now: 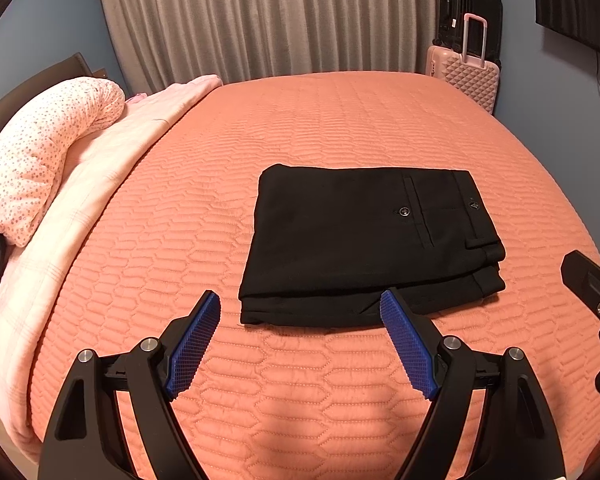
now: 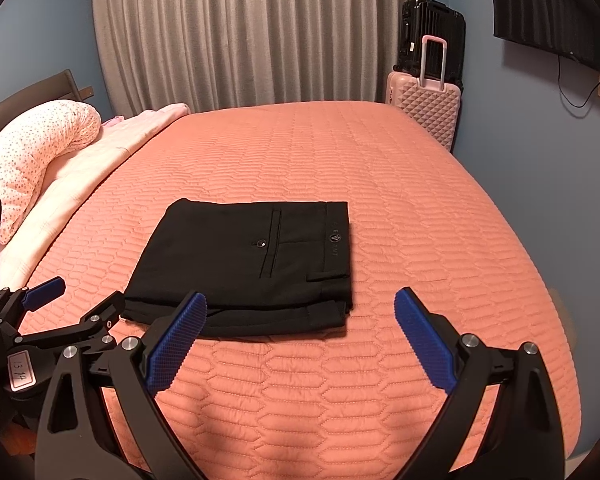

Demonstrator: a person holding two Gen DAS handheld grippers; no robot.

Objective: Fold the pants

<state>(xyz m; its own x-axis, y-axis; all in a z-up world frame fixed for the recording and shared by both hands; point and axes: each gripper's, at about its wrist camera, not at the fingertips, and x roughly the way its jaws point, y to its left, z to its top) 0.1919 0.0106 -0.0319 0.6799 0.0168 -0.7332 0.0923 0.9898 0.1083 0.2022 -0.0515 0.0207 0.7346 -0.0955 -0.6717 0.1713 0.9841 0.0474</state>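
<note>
On the orange bed, folded pants lie just ahead of my left hand-held gripper, long axis crosswise; right hand-held gripper seems slightly right of them. Both gape wide, empty.

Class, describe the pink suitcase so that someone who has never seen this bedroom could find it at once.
Start at the bed with the salmon quilted cover, then look to its far right corner by the grey curtain. Two cases stand there against the blue wall. The pink suitcase is the nearer, lower one, with a diamond-textured shell and raised handle, in front of the taller black suitcase.

Folded black pants lie on the bedspread beyond the spread, empty right claw.
</note>
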